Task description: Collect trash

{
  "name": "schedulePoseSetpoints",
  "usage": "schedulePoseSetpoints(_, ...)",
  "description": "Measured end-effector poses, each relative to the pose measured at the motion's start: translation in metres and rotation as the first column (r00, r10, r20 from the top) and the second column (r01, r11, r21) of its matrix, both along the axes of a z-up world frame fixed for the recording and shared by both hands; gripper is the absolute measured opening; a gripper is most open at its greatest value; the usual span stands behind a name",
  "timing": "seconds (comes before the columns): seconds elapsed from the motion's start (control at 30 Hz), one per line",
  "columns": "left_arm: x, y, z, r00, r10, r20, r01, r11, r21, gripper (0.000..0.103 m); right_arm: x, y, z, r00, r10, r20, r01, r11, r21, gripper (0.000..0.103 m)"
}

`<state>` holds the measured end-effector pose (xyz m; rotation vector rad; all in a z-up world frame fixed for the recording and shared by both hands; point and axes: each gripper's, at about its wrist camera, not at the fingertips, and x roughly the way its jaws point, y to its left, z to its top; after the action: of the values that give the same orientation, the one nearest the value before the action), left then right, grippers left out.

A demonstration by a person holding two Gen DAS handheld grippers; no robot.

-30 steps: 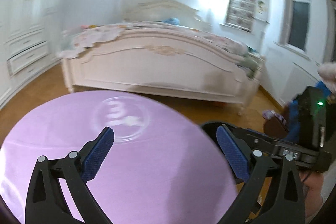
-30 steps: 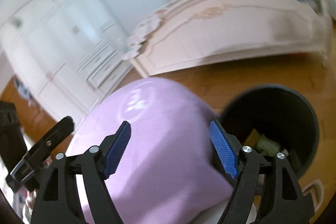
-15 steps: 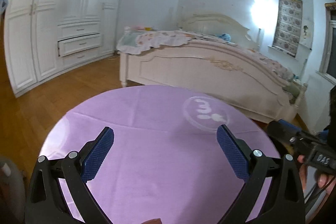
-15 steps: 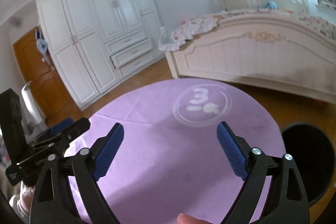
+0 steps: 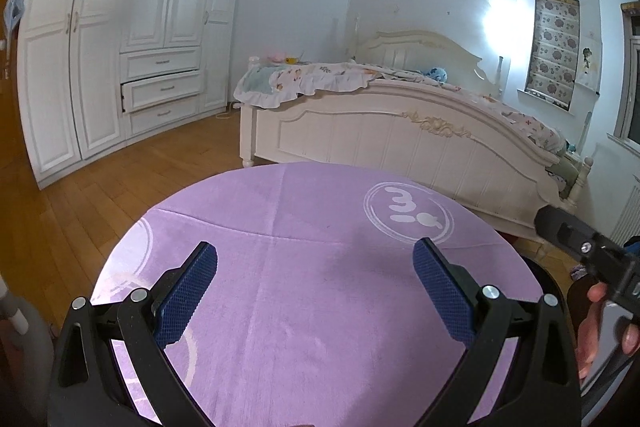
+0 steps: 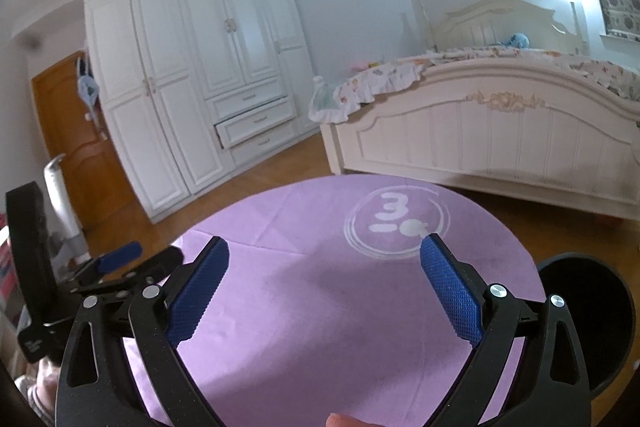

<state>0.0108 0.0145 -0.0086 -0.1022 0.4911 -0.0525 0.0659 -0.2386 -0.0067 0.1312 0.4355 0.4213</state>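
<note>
A round table with a purple cloth [image 5: 320,287] lies below both grippers; it also shows in the right wrist view [image 6: 320,287]. No trash shows on it. My left gripper [image 5: 314,267] is open and empty above the cloth. My right gripper [image 6: 324,263] is open and empty above the cloth. A black trash bin [image 6: 592,307] stands on the floor at the table's right edge; its inside is dark. The right gripper's body shows at the right of the left wrist view [image 5: 588,251]. The left gripper shows at the left of the right wrist view [image 6: 120,259].
A white bed [image 5: 420,135] stands beyond the table. A white wardrobe [image 5: 120,39] with one drawer [image 5: 160,91] ajar lines the left wall. Wooden floor [image 5: 100,187] surrounds the table. A brown door [image 6: 72,131] is at the far left.
Both grippers swung left and levelled out, away from the bin, and now face the whole table top. Both stayed open.
</note>
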Motion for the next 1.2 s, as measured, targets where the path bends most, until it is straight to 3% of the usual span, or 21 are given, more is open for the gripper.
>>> schedulePoseSetpoints(0.2,-0.005,0.002,0.002,1.0,0.002,0.016,-0.002,1.0,0.005,0.098,-0.029,0.003,0.03,0.995,0.043,0.093,-0.048,0.997,0.055,0.098)
schedulePoseSetpoints(0.33,-0.005,0.001,-0.001,1.0,0.006,0.004,-0.006,1.0,0.015,0.098,-0.031,0.006,0.033,0.991,0.011,0.134,-0.015,1.0,0.024,0.098)
schedulePoseSetpoints(0.63,-0.004,0.003,-0.005,1.0,0.016,-0.01,-0.016,1.0,0.027,0.098,-0.002,-0.001,-0.009,0.997,-0.051,0.049,0.051,0.999,0.003,0.098)
schedulePoseSetpoints(1.2,0.001,-0.005,-0.013,0.999,0.0,-0.04,0.002,0.999,0.047,0.098,0.016,-0.007,-0.033,0.997,-0.079,0.024,0.079,0.997,-0.008,0.098)
